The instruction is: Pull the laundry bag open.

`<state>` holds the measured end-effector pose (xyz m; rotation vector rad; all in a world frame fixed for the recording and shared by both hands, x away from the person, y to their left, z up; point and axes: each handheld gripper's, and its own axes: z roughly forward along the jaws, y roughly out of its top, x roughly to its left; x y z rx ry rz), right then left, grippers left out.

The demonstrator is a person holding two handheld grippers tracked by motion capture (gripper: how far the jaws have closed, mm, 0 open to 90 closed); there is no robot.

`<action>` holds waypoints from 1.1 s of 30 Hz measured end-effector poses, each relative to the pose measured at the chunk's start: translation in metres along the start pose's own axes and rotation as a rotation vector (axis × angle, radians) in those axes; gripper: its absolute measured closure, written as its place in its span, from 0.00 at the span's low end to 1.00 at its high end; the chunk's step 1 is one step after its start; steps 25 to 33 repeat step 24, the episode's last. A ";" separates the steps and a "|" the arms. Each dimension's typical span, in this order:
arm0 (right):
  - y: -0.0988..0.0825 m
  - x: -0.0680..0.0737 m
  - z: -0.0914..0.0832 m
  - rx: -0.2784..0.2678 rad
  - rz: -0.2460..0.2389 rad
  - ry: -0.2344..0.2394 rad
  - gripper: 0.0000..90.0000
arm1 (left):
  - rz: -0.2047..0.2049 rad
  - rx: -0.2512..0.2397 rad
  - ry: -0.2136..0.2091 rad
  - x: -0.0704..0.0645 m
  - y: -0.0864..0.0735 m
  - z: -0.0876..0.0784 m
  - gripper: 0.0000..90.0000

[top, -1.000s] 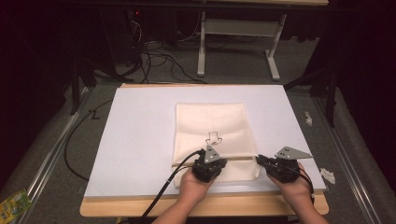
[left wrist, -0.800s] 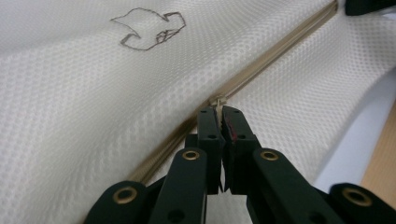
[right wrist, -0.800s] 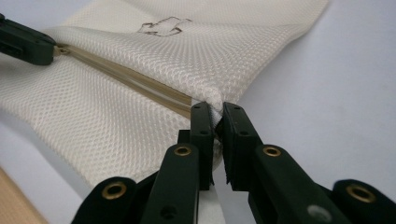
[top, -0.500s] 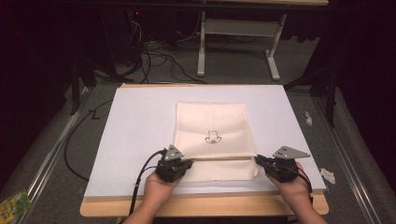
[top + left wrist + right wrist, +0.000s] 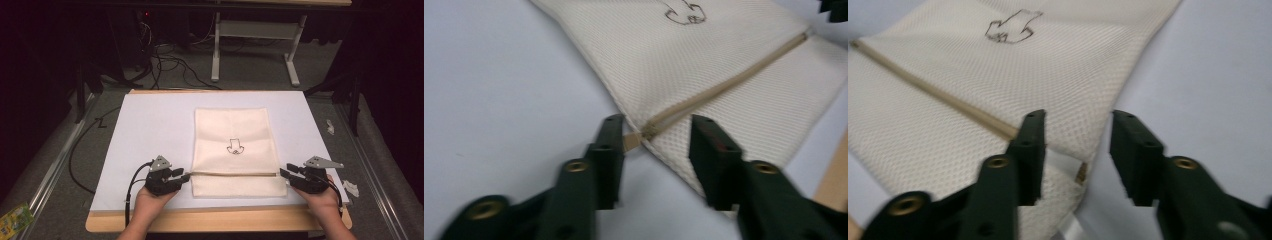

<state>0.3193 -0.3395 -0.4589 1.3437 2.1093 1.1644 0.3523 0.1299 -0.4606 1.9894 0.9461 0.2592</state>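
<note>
The cream mesh cloth bag [image 5: 235, 152] lies flat in the middle of the white counter [image 5: 140, 130]. Its tan zipper [image 5: 234, 174] runs sideways between the 2 grippers. The left gripper [image 5: 651, 145] and right gripper [image 5: 1075, 145] have just opened and hold nothing.

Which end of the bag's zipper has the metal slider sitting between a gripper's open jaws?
The zipper's left end: the slider sits between the left gripper's open jaws, which have just been opening and do not press it.

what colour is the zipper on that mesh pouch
Tan, slightly darker than the cream mesh pouch; the zipper shows best in the left gripper view.
</note>
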 end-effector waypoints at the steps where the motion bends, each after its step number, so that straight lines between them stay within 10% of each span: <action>1: 0.000 -0.001 -0.002 -0.018 0.001 -0.008 0.49 | 0.027 -0.013 0.044 0.000 0.002 -0.003 0.50; 7: 0.003 -0.020 -0.018 -0.089 0.013 -0.130 0.21 | 0.038 -0.095 0.205 0.028 0.004 -0.030 0.25; 13: -0.003 -0.052 -0.039 -0.133 0.080 -0.224 0.16 | -0.076 -0.089 0.336 0.072 -0.012 -0.062 0.13; 33: -0.002 -0.047 -0.034 -0.127 0.030 -0.232 0.16 | -0.102 -0.118 0.337 0.076 -0.016 -0.065 0.09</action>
